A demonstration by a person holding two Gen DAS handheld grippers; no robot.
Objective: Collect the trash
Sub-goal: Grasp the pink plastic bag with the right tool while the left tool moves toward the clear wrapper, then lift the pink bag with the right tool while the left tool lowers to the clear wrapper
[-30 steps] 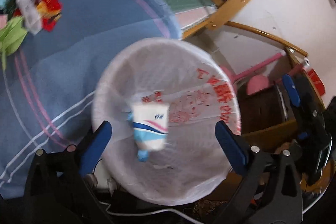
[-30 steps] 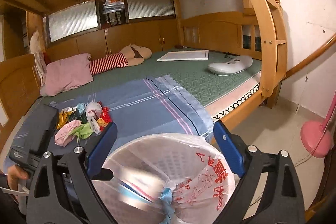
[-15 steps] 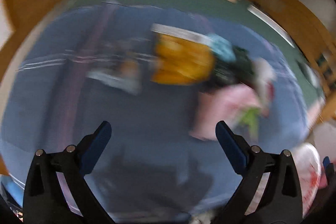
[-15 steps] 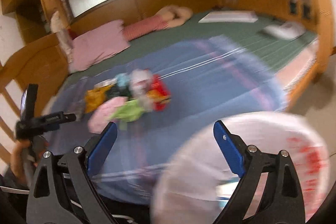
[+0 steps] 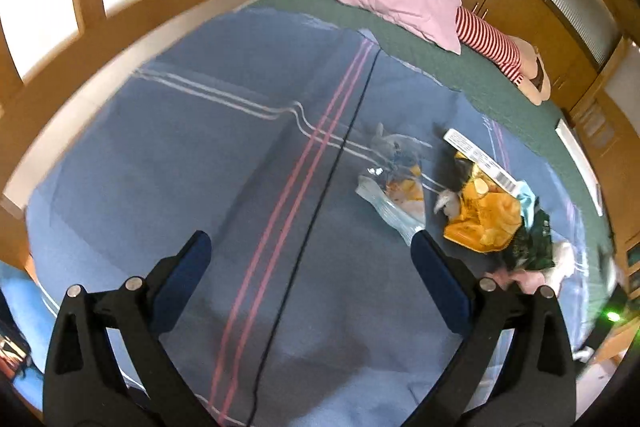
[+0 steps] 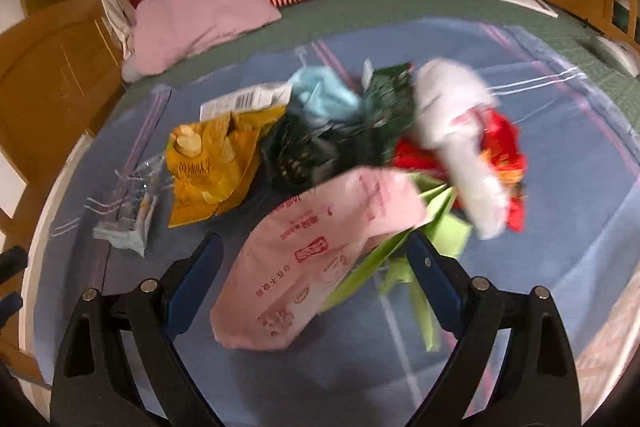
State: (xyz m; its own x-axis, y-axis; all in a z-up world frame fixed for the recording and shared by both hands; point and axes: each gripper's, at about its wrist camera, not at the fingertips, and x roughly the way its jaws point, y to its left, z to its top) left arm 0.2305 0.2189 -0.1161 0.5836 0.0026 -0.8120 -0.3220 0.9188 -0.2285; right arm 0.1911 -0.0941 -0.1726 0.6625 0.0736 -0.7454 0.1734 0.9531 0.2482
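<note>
Left gripper (image 5: 308, 259) hangs over the blue striped bedsheet (image 5: 200, 163), jaws wide apart, nothing between them. A clear crumpled plastic wrapper (image 5: 394, 187) lies just ahead of its right finger — the yellow chip bag (image 5: 484, 219) sits beside that.

Right gripper (image 6: 314, 255) also gapes, empty, above the trash heap: pink printed plastic bag (image 6: 320, 251) nearest, partly between the fingers, then green paper scraps (image 6: 436, 231), red wrapper (image 6: 500, 151), white crumpled bag (image 6: 460, 131), dark green packet (image 6: 384, 111), light blue bag (image 6: 324, 95). Pink pillow (image 6: 200, 15) lies well behind.
</note>
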